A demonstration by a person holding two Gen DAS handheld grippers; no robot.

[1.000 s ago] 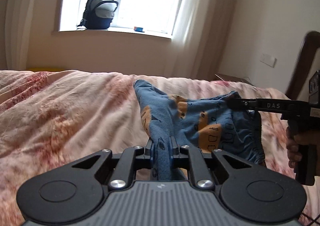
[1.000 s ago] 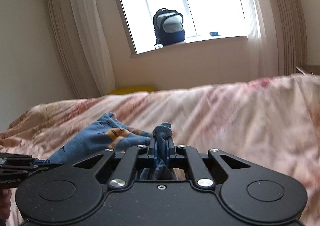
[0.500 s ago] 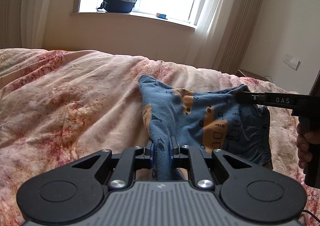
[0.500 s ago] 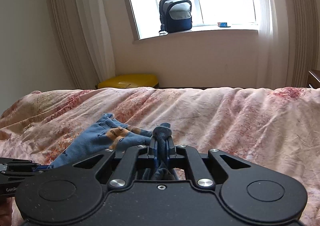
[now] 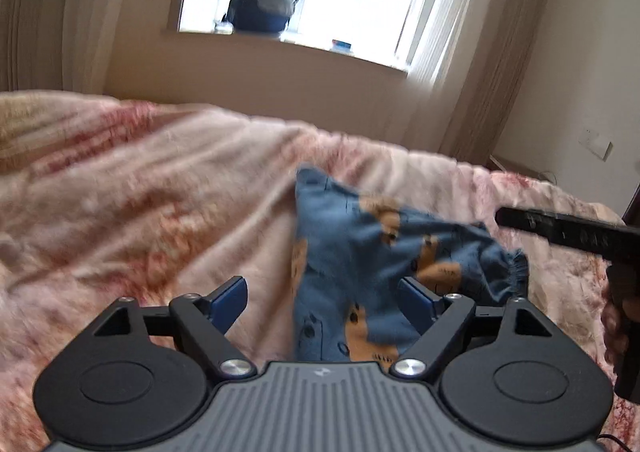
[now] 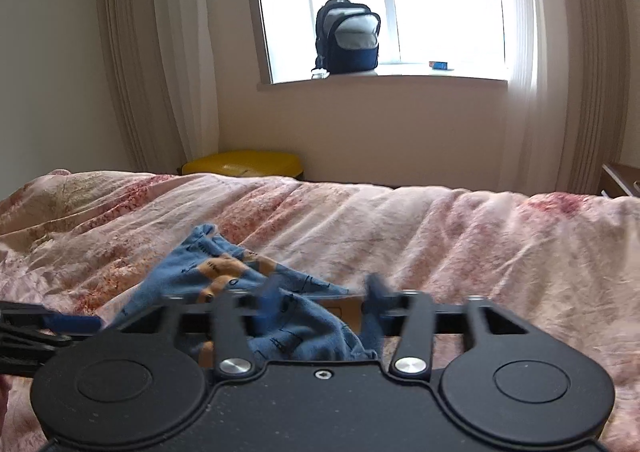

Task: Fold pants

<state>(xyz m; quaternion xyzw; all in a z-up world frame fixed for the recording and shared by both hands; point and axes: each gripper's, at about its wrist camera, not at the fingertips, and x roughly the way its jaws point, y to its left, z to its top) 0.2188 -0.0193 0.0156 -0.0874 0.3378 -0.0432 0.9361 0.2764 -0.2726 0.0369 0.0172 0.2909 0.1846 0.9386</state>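
The blue pants [image 5: 360, 252] with orange bear prints lie bunched on the pink flowered bedspread [image 5: 160, 191]. My left gripper [image 5: 324, 292] has its jaws opening wide; the cloth lies between them, but the blue pads [image 5: 230, 298] do not press on it. In the right wrist view the pants [image 6: 248, 284] sit under my right gripper [image 6: 322, 294], whose jaws are also opening, blurred, with cloth between and below them and no pad pressing it. The right gripper's black finger [image 5: 560, 230] shows at the right of the left wrist view, off the elastic waistband [image 5: 516, 272].
A dark backpack [image 6: 346, 37] stands on the windowsill, with a small blue item [image 6: 438, 63] beside it. A yellow bin [image 6: 244, 161] sits beyond the bed. Curtains hang at both sides. A wooden nightstand [image 6: 624, 175] is at the right edge.
Both grippers were shut on folds of the pants and have now let go, jaws spread apart. The cloth has dropped onto the bedspread. Both views tilted slightly downward.
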